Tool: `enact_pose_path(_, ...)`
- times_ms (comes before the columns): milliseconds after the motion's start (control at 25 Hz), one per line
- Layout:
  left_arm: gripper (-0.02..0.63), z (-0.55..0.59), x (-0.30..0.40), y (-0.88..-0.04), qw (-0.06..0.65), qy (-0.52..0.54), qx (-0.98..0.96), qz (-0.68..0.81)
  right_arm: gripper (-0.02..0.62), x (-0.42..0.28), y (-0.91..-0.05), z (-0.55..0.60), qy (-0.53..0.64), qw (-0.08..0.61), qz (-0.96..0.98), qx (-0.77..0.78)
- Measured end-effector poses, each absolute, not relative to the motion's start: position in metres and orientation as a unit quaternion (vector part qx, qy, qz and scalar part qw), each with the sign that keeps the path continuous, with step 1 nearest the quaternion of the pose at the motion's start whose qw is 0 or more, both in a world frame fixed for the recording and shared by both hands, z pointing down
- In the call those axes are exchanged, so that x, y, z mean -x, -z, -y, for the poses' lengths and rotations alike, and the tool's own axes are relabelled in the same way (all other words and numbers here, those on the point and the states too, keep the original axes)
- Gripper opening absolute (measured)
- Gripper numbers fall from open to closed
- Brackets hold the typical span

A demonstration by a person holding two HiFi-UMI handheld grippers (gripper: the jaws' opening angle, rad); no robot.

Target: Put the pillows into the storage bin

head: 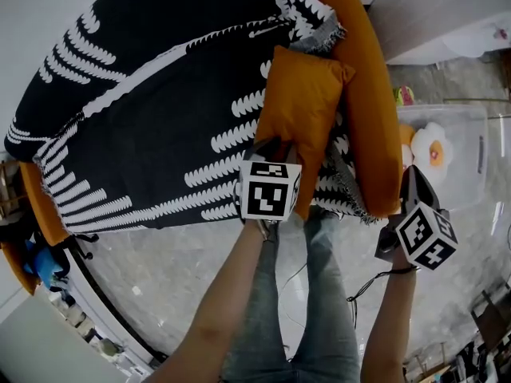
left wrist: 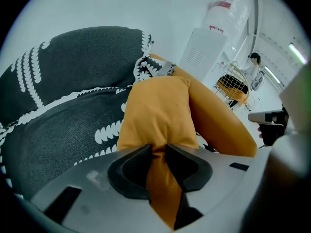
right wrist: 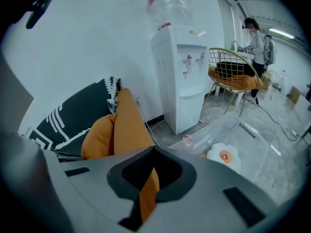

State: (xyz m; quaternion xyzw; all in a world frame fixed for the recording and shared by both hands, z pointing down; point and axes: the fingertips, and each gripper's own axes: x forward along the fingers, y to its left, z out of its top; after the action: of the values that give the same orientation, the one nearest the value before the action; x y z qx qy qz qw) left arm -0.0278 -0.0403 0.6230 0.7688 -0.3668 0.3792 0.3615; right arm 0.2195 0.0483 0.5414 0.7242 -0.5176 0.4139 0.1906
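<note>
A small square orange pillow [head: 299, 106] lies on the black-and-white blanket [head: 152, 126]. My left gripper [head: 273, 148] is shut on its near edge, and orange fabric [left wrist: 158, 130] is pinched between the jaws. Beside it on the right lies a long orange bolster pillow [head: 369, 94]. My right gripper [head: 403, 183] is shut on the bolster's near end, with a strip of orange cloth [right wrist: 148, 193] between the jaws. The clear storage bin [head: 471, 138] stands on the floor to the right and holds a white egg-shaped pillow [head: 432, 150].
A water dispenser [right wrist: 182, 76] stands by the wall past the bin [right wrist: 252, 135]. Further off are a wire chair [right wrist: 233, 72] with an orange cushion and a person [right wrist: 255, 40]. The person's legs in jeans [head: 319, 294] stand at the bed's edge. Clutter [head: 48, 266] lies at the lower left.
</note>
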Motion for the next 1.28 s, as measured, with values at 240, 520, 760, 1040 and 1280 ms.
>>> enact_pose_path(240, 0.042, 0.04, 0.023, -0.621, 0.358, -0.394, -0.769, 0.354, 0.002, -0.216, -0.54, -0.044, -0.415, 0.187, 0.519, -0.723)
enact_pose_path(520, 0.021, 0.041, 0.03, -0.613, 0.41, -0.36, -0.764, 0.344, 0.002, -0.209, -0.528, -0.039, -0.409, 0.189, 0.522, -0.724)
enact_pose_path(760, 0.018, 0.041, 0.03, -0.614, 0.415, -0.354, -0.764, 0.346, 0.002, -0.211, -0.527, -0.035, -0.404, 0.182, 0.524, -0.728)
enact_pose_path(1040, 0.017, 0.042, 0.042, -0.592, 0.404, -0.346, -0.767, 0.359, 0.002, -0.209, -0.507, -0.043, -0.397, 0.165, 0.513, -0.743)
enact_pose_path(1280, 0.015, 0.051, 0.051, -0.56, 0.391, -0.323, -0.778, 0.371, 0.002, -0.205, -0.493, -0.05, -0.392, 0.145, 0.502, -0.757)
